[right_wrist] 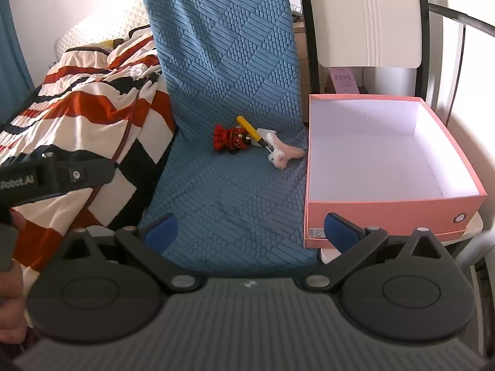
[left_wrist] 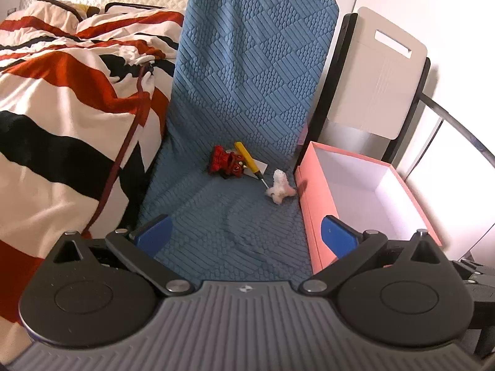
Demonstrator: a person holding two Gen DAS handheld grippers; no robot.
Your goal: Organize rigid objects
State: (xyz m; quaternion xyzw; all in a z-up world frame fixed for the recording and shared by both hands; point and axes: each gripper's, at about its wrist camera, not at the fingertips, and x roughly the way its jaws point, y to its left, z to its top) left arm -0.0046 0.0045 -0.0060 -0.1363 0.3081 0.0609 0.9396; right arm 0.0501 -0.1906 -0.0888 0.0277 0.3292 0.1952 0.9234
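Note:
A red toy figure (left_wrist: 227,162) (right_wrist: 230,139), a yellow-handled screwdriver (left_wrist: 246,156) (right_wrist: 251,131) and a fluffy white-pink toy (left_wrist: 280,187) (right_wrist: 284,153) lie together at the back of a blue textured mat (left_wrist: 235,216) (right_wrist: 229,191). An open pink box (left_wrist: 312,204) (right_wrist: 393,216) with a white inside stands to their right and holds nothing. My left gripper (left_wrist: 246,236) is open, well short of the objects. My right gripper (right_wrist: 250,232) is open too, hanging over the mat's near edge. In the right wrist view the left gripper's body (right_wrist: 52,176) shows at the left.
A striped red, black and white blanket (left_wrist: 62,99) (right_wrist: 92,99) lies on the bed at the left. A white board (left_wrist: 377,74) (right_wrist: 368,15) and dark chair frame (left_wrist: 337,77) (right_wrist: 309,31) stand behind the box. A person's hand (right_wrist: 10,293) shows at the lower left.

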